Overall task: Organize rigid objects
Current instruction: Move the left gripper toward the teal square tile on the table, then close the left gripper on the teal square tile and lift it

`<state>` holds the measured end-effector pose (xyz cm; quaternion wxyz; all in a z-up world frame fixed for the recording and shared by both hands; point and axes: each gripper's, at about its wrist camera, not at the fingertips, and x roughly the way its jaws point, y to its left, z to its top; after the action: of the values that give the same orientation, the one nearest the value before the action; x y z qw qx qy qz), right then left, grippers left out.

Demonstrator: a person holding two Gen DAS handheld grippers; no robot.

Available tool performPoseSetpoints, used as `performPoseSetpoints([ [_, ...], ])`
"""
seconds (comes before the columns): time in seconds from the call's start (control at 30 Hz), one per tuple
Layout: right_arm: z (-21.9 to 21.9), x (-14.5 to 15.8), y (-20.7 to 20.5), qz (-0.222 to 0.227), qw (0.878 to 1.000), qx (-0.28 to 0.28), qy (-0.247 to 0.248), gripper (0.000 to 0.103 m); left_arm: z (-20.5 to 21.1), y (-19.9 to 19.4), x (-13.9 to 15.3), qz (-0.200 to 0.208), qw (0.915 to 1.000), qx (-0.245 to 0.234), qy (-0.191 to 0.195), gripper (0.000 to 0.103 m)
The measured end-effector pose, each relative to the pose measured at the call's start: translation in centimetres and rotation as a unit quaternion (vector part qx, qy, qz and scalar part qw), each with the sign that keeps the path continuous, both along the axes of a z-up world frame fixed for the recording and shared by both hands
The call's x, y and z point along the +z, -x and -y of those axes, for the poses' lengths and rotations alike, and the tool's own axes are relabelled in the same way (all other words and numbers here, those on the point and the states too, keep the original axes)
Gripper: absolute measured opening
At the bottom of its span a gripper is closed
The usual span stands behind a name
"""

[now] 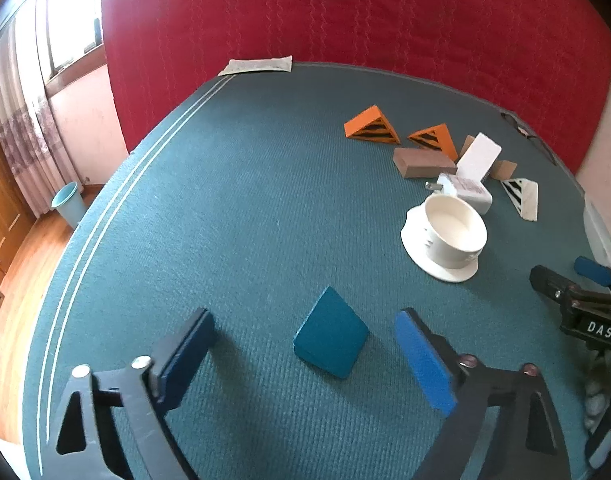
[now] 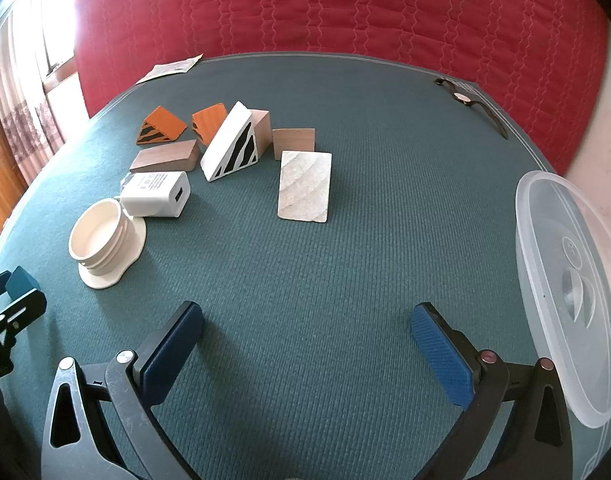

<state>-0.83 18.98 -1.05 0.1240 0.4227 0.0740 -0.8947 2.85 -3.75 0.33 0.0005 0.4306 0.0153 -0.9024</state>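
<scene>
The left gripper (image 1: 305,344) hangs low over the green mat (image 1: 233,208), tipped down, with its two blue pads spread wide. A teal wedge (image 1: 331,338) lies flat on the mat right between the pads, a bit nearer the right one, and it does not touch either.

The right gripper (image 2: 307,340) is low over the mat too. Its pads are wide apart with only bare mat between them. A clear lid (image 2: 573,300) stands just beside its right finger.

The other things sit in a bunch farther away. A white cup (image 2: 103,238) sits on a white base, with a white charger (image 2: 155,194) touching it. Behind are a brown block (image 2: 165,160), two orange striped wedges (image 2: 161,126), a white striped wedge (image 2: 231,146) leaning up, and a flat white block (image 2: 305,186).
</scene>
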Motion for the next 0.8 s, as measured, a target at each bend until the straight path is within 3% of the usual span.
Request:
performPoseSetpoints([
  [0.2, 0.0, 0.0, 0.0, 0.0, 1.0, 0.0, 0.0, 0.103, 0.1, 0.0, 0.1, 0.008, 0.9998, 0.015, -0.006, 0.09],
  [0.47, -0.1, 0.0, -0.1, 0.0, 1.0, 0.001, 0.001, 0.103, 1.0, 0.8, 0.2, 0.019, 0.9968, 0.078, -0.004, 0.09],
  [0.8, 0.3, 0.0, -0.1, 0.0, 1.0, 0.004, 0.0, 0.103, 1.8, -1.3, 0.2, 0.037, 0.9947, 0.092, 0.029, 0.091],
])
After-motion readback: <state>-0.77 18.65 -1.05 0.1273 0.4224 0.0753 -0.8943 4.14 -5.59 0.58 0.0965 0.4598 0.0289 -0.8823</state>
